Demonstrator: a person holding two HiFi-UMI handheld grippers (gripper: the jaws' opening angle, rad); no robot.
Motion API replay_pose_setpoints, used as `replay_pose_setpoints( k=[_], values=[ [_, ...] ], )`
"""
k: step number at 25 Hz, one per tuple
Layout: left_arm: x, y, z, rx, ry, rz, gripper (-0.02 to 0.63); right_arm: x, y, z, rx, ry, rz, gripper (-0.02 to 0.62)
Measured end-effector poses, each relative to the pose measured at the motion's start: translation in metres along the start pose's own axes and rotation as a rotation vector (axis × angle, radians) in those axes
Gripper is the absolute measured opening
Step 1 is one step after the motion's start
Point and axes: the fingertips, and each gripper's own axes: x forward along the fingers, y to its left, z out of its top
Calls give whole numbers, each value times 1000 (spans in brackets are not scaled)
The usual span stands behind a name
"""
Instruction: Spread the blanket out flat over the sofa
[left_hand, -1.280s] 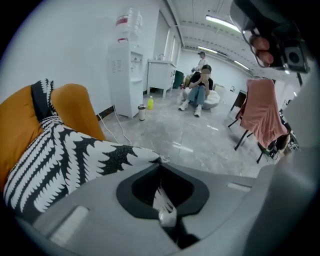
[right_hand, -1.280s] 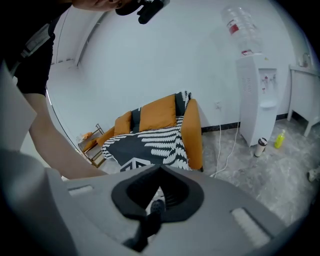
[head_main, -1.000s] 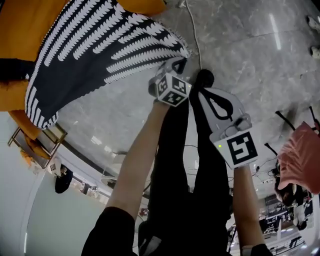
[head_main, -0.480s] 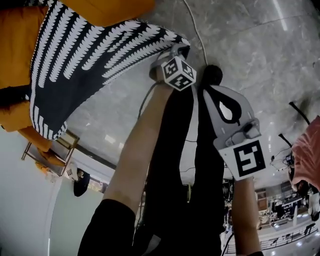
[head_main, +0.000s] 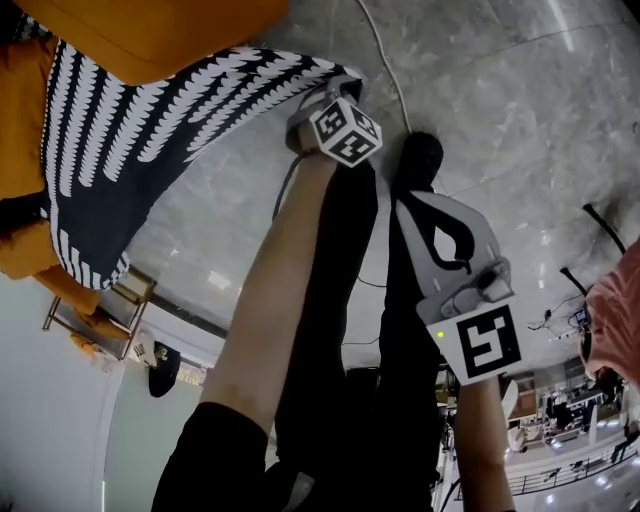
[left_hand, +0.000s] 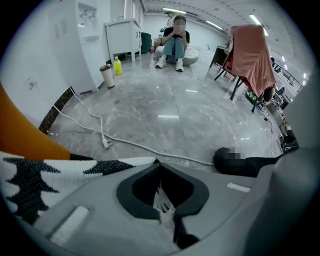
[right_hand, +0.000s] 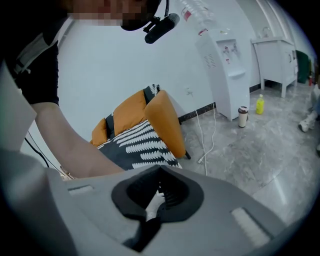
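A black blanket with white leaf stripes (head_main: 150, 130) hangs from the orange sofa (head_main: 150, 30) toward the floor. My left gripper (head_main: 345, 88) is shut on the blanket's near corner, and white fringe shows between its closed jaws (left_hand: 157, 162). The blanket edge (left_hand: 50, 172) runs off to the left in the left gripper view. My right gripper (head_main: 403, 198) is lower right, beside my legs, apart from the blanket, jaws together with nothing gripped. In the right gripper view the gripper (right_hand: 160, 169) faces the blanket (right_hand: 140, 142) draped over the sofa (right_hand: 160, 120).
A white cable (head_main: 385, 50) trails over the grey marble floor (left_hand: 200, 115). My black shoe (head_main: 420, 155) is beside the right gripper. A pink cloth (left_hand: 250, 55) covers a chair. A person (left_hand: 175, 40) sits far off. A water dispenser (right_hand: 222, 70) and a yellow bottle (right_hand: 260, 104) stand by the wall.
Both grippers have sunk toward the floor. The left one carried the blanket corner down with it, and the blanket now hangs lower off the sofa's front.
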Motion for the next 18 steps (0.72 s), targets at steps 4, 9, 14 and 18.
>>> replay_pose_setpoints(
  k=[4, 9, 14, 18],
  values=[
    [11, 6, -8, 0, 42, -27, 14, 0, -8, -14, 9, 13, -6, 3],
    [11, 2, -17, -2, 67, -49, 14, 0, -6, -8, 7, 3, 2, 3],
    [-6, 1, -20, 55, 85, 12, 15, -4, 0, 9, -3, 0, 0, 3],
    [-27, 13, -16, -3, 65, 65, 15, -11, 1, 24, -16, -8, -4, 3]
  ],
)
